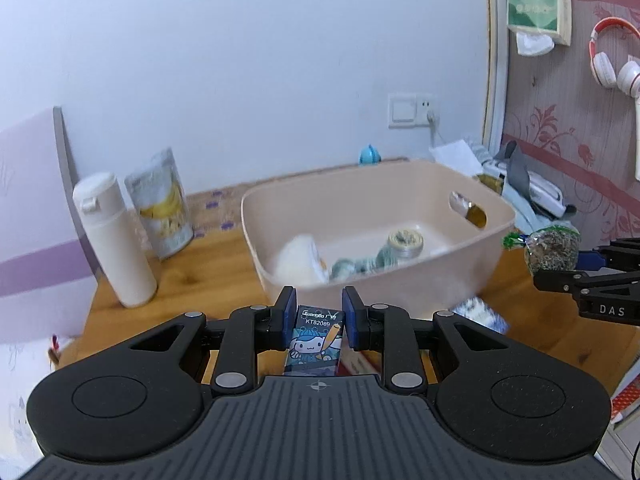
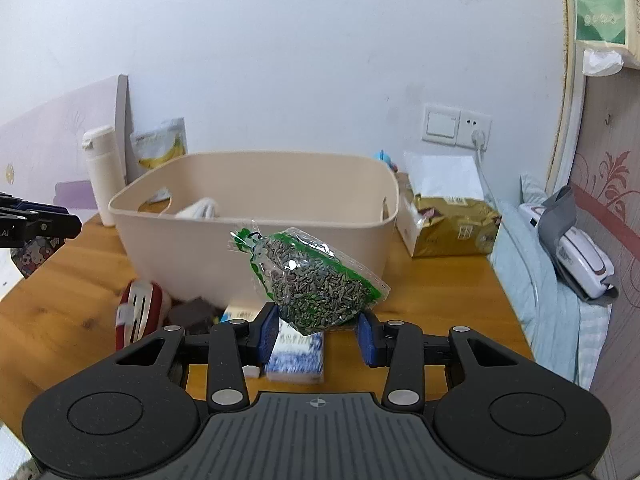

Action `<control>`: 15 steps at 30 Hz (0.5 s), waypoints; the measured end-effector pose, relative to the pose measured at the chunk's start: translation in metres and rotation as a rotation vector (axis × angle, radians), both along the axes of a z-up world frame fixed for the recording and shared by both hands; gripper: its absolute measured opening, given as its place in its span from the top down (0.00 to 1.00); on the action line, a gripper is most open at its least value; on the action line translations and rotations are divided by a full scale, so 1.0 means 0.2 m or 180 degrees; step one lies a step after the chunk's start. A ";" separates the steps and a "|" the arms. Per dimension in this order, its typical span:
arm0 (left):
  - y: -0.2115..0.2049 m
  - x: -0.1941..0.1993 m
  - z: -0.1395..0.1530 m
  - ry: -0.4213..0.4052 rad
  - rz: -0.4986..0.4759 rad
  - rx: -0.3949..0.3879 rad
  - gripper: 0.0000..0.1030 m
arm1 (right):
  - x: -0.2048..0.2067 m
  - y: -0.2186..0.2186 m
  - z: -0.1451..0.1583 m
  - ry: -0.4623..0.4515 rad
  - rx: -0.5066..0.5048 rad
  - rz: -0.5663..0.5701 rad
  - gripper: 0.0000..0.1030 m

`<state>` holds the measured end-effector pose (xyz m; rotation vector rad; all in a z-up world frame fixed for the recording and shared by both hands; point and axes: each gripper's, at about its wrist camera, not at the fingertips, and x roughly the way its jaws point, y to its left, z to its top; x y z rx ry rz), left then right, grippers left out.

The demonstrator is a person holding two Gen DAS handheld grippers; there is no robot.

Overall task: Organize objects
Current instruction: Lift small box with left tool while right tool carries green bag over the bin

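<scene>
The left gripper (image 1: 316,312) pinches a small dark box (image 1: 315,340) printed with a cartoon figure and the code KT82089; its blue pads (image 1: 287,312) press on the box's two long sides and the box stands nearly upright between them, lifted clear of the wooden desk (image 1: 192,264). The right gripper (image 2: 318,330) is closed on a clear bag of dark seeds (image 2: 316,280) with green edging, gripping it by its lower end so that the tied top leans toward the left, above the desk's front part. Just beyond both grippers stands a beige plastic tub (image 2: 256,256) with handle slots, set in the middle of the desk toward the back edge; inside it lie a white roll (image 1: 300,258) and a few blurred teal and cream things that are too smeared to name. Under the seed bag, on the desk in front of the tub, lies a blue-and-white packet (image 2: 296,354), and left of it a red and white object (image 2: 138,312) beside a dark brown block (image 2: 192,312). At the desk's back left corner a white flask (image 1: 114,240) stands upright, with a banana-print pouch (image 1: 162,204) leaning just behind it. A gold foil bag (image 2: 456,224) lies near the desk's right edge, beside the tub. On the right wall hangs a pair of red and white headphones (image 1: 610,56).
</scene>
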<state>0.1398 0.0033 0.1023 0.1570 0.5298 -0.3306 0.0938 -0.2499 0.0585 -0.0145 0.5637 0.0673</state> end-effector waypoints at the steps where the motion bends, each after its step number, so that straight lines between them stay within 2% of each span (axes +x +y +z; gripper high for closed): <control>1: -0.01 0.02 0.02 -0.0026 -0.0008 -0.0009 0.75 | 0.01 -0.01 0.01 -0.0014 -0.0003 -0.0009 0.63; 15: -0.11 0.31 0.11 -0.0092 -0.0060 -0.0075 0.75 | 0.18 -0.07 0.16 -0.0213 -0.0074 -0.0098 0.63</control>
